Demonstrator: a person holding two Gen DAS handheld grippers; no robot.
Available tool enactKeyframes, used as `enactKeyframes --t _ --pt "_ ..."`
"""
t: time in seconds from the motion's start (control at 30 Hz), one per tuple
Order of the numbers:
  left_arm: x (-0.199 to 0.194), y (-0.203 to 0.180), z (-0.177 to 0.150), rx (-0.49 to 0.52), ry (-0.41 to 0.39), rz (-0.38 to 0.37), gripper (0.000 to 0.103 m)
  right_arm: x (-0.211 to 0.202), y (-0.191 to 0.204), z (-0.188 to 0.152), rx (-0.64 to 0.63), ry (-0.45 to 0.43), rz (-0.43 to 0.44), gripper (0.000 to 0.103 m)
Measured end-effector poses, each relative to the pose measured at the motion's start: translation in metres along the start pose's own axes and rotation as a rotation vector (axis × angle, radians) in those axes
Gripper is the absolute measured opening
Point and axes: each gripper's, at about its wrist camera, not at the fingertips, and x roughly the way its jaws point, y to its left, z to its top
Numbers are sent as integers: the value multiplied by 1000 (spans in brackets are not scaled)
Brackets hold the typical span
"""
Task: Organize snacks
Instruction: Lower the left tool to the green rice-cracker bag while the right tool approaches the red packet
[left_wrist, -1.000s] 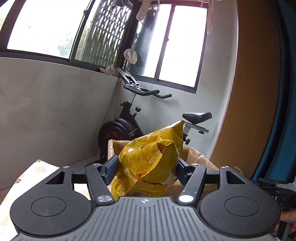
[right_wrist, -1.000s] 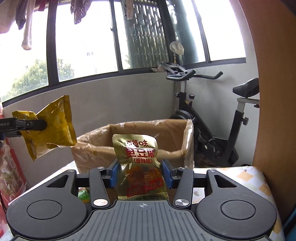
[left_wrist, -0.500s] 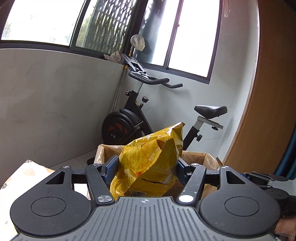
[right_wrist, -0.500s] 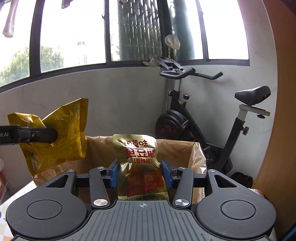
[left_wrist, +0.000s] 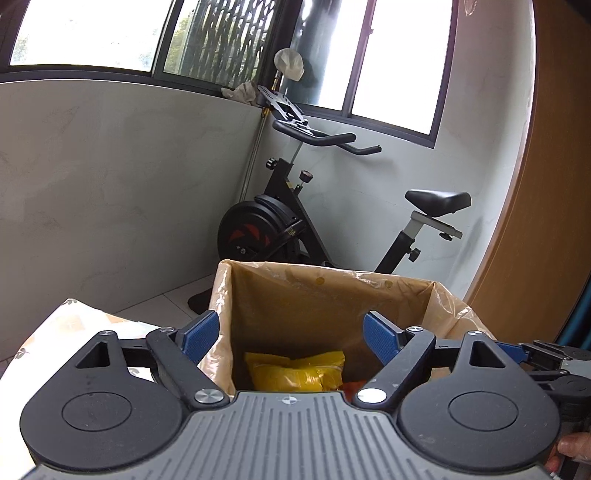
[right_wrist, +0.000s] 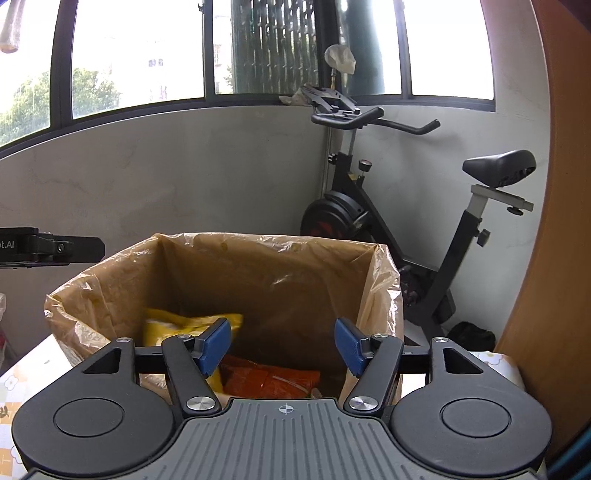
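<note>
A cardboard box lined with clear plastic (left_wrist: 325, 295) (right_wrist: 258, 269) stands on the table in front of both grippers. My left gripper (left_wrist: 291, 336) is open and empty over the box's near edge. The yellow snack bag (left_wrist: 295, 371) lies inside the box; it also shows in the right wrist view (right_wrist: 173, 326). My right gripper (right_wrist: 284, 345) is open and empty above the box. An orange-red snack packet (right_wrist: 269, 380) lies in the box below it. The left gripper's arm (right_wrist: 51, 249) shows at the left of the right wrist view.
An exercise bike (left_wrist: 295, 229) (right_wrist: 388, 218) stands behind the box by the grey wall. A wooden panel (right_wrist: 554, 221) rises on the right. The table has a patterned cloth (left_wrist: 74, 325). The right gripper's body (left_wrist: 554, 365) is at the left view's right edge.
Both grippers have opened. The yellow bag has dropped from the left gripper into the box, and the gold-red packet has dropped from the right gripper into the box.
</note>
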Motion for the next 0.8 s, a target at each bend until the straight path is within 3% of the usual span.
enactKeyframes --t 0.17,0.3,0.8 --pt "-19 8 -4 37 -14 22 87 -29 -4 -5 21 -36 51 60" --pt "-27 16 -8 16 9 -9 87 -50 -7 -17 42 -43 87 61" --pt "-73 41 -59 50 24 48 87 -95 -36 -80 115 -79 55 61"
